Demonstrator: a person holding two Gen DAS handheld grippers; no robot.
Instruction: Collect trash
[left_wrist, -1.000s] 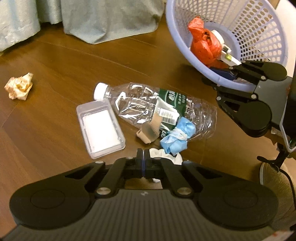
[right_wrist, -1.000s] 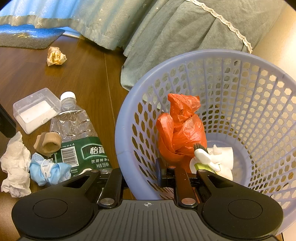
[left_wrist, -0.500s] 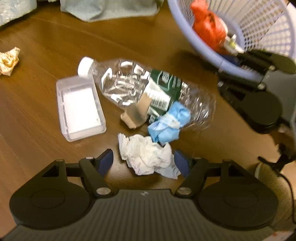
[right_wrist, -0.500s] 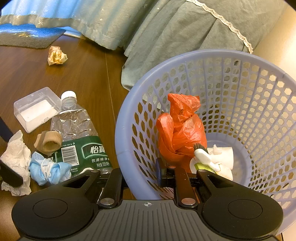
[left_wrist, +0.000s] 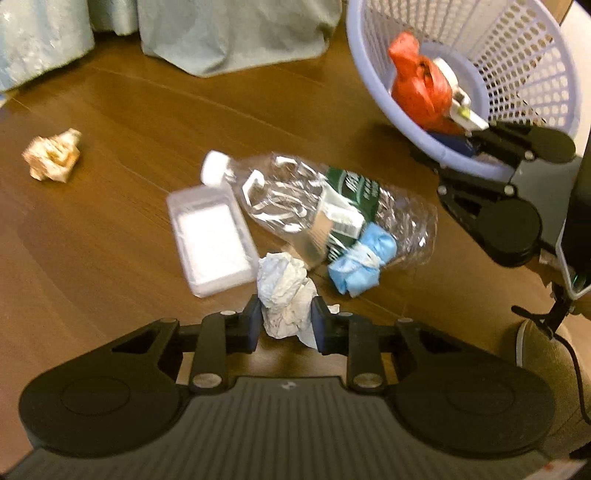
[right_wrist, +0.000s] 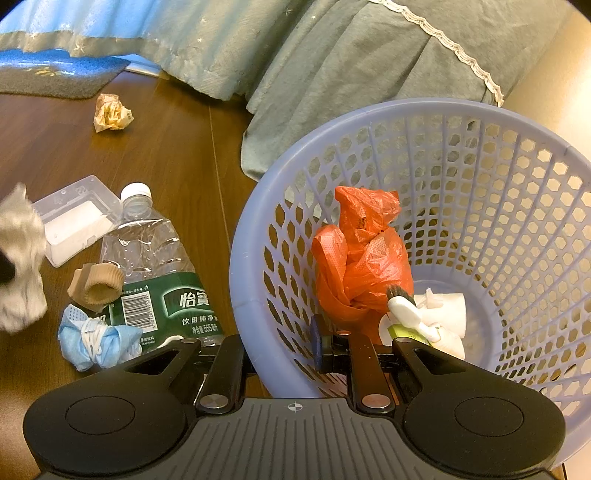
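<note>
The left gripper (left_wrist: 284, 325) is closing its jaws on a crumpled white tissue (left_wrist: 286, 295), a wrinkled wad at 6 o'clock from the crushed bottle (left_wrist: 317, 206). The right gripper (right_wrist: 284, 354) pinches the basket (right_wrist: 251, 258) rim, nearly closed.

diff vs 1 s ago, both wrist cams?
Left tool opened, dropped over the crumpled white tissue and is closing on it; the tissue now looks lifted. Right tool unchanged, clamped on the basket rim. Bottle, blue mask, clear box unmoved.
</note>
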